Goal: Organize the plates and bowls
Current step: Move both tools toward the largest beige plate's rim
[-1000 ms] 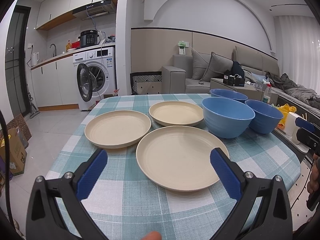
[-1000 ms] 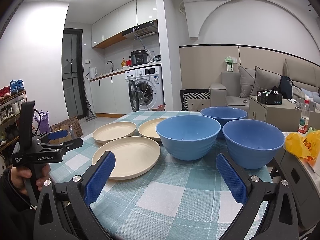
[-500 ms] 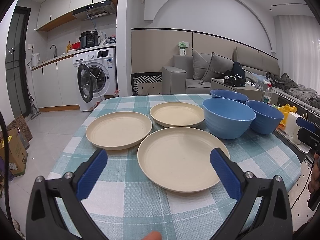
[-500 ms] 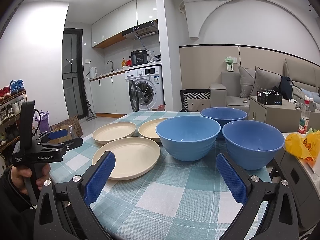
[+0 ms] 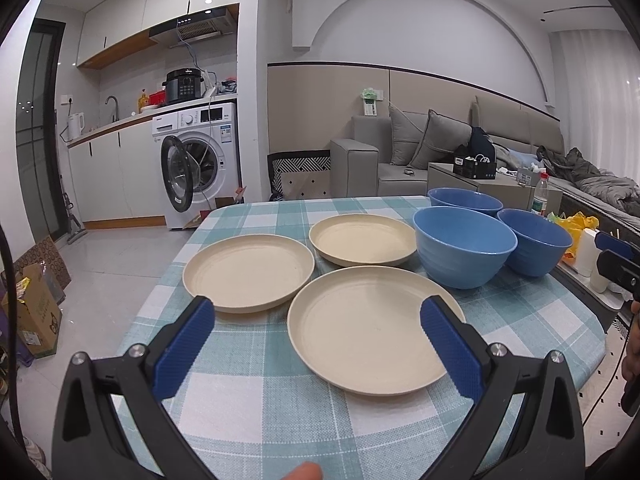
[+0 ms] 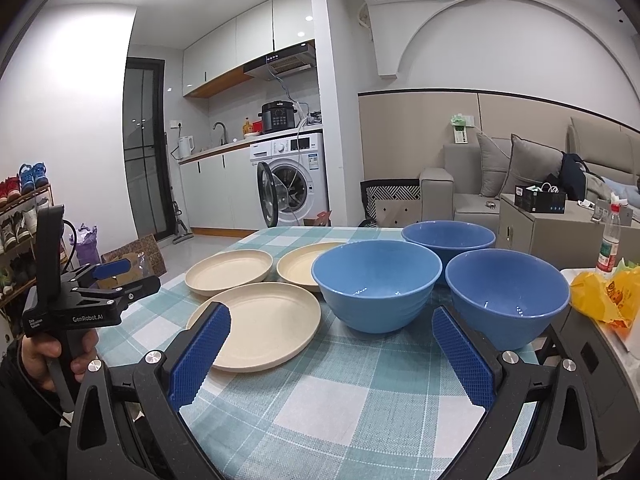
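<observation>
1. Your left tongs (image 6: 120, 280) read "GenRobot.AI".
2. Both tongs stood wide, empty; right tongs (image 6: 330, 340) too.
3. Nearest plate (image 5: 370, 334) lay on the worktop (image 5: 256, 400) before your left tongs; bowls (image 6: 376, 280) beyond your right.

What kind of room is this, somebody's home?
Most likely a small apartment, kitchen and living room in one space: a washing machine under the kitchen counter, a grey sofa with cushions, and a table with a checked tablecloth holding plates and bowls.
</observation>
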{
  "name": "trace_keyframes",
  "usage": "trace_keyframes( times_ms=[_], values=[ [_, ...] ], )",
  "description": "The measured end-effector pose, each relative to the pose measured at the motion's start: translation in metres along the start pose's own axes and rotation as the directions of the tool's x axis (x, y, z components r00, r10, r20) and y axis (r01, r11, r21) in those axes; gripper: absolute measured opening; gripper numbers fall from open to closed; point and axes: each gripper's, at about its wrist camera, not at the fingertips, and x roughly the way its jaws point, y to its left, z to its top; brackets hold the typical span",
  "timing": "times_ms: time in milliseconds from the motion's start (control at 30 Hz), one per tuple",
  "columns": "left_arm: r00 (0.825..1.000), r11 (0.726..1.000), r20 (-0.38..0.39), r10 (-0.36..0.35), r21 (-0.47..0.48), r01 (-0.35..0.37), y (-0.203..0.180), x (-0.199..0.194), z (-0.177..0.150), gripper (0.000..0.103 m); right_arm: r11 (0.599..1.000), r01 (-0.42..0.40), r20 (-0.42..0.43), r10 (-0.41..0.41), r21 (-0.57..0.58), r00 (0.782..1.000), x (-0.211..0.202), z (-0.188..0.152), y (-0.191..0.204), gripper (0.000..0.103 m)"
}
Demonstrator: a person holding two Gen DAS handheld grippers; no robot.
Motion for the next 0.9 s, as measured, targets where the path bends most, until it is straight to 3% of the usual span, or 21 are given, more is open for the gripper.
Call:
trace_keyframes(
  times_ms=[433,900],
  values=[
    [1.0,1.0,0.002,0.007,-0.005,-0.007,0.018,0.005,0.035,0.103,0.994,-0.008,-0.016,0.006,-0.109,1.0,0.01,0.048,0.012,0.103],
    [1.0,1.0,0.019,0.024,0.0,-0.024,0.033,0.021,0.092,0.103,0.987,-0.008,-0.038,0.002,-0.159,0.999,0.03,0.127,0.013,0.103]
  ],
)
